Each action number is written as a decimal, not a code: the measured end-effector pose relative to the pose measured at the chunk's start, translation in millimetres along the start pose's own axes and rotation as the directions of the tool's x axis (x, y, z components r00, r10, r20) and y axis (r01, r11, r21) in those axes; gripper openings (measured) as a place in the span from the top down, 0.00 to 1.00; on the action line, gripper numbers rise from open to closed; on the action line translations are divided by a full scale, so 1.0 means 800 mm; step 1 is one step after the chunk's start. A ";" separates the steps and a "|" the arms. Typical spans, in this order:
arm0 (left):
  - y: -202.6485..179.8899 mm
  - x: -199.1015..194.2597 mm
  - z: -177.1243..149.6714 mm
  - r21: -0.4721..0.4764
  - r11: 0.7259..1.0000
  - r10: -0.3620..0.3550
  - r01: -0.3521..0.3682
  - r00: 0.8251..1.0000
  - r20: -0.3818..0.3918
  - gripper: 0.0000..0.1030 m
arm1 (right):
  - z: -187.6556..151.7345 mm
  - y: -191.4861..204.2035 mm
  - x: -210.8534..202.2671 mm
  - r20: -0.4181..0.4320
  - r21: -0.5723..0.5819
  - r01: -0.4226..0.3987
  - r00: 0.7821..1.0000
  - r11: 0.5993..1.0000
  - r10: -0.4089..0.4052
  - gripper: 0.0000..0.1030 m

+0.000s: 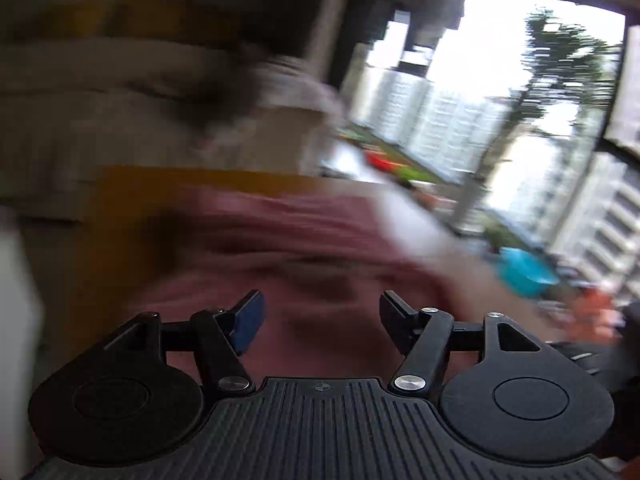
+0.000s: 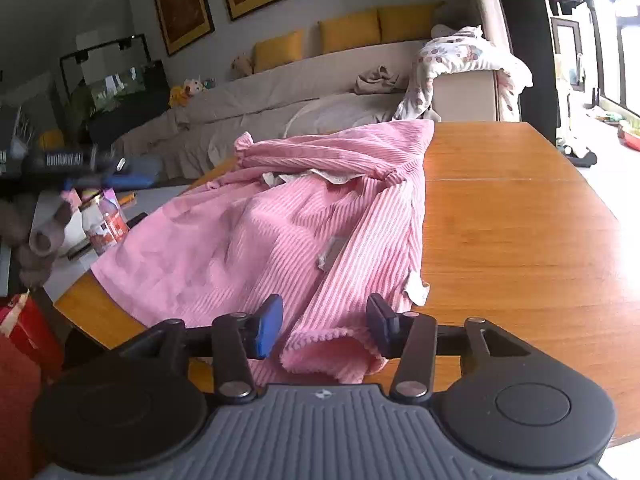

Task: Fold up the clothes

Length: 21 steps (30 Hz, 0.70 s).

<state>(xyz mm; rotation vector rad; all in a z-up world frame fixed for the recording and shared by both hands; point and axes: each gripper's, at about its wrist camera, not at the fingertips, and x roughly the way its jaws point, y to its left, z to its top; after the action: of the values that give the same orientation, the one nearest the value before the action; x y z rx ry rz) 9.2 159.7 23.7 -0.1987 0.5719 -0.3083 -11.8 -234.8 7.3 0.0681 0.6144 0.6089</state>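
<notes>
Right tongs (image 2: 323, 330): spread wide, gripping nothing; pink cuff (image 2: 332, 354) between the tips, contact unclear.
Left tongs (image 1: 320, 322): spread wide, gripping nothing; over blurred pink cloth. Also at far left of right view, blurred.
Garment (image 2: 288, 232): pink ribbed, rumpled, inside-out tags showing; spread on bench, left half, running from near edge to far edge.
Bench (image 2: 520, 220): orange wood, right part bare.
Bottles (image 2: 105, 224): left of garment, on grey surface.
Sofa (image 2: 280, 92): behind bench, beige, yellow cushions (image 2: 350, 32), spotted blanket (image 2: 460, 60) over its arm.
Window (image 1: 500, 92): bright, left view heavily blurred.
</notes>
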 end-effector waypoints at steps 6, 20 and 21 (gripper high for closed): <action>0.049 0.009 -0.019 -0.031 0.985 0.166 -0.167 0.985 -0.052 0.34 | -0.002 0.006 -0.004 0.008 0.006 0.004 1.000 1.000 -0.004 0.53; 0.026 -0.013 -0.079 -0.076 0.941 0.329 -0.330 0.944 -0.026 0.75 | -0.008 0.003 -0.004 0.053 0.058 -0.032 0.998 0.998 0.029 0.43; 0.021 -0.010 -0.080 -0.061 0.940 0.335 -0.336 0.942 -0.025 0.87 | -0.009 0.003 -0.004 0.057 0.062 -0.035 0.998 0.997 0.032 0.43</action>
<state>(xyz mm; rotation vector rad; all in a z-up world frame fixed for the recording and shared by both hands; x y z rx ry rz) -28.6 172.0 -29.6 -0.1572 0.6192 0.0409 -19.1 -235.9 3.6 0.1540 0.5791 0.6180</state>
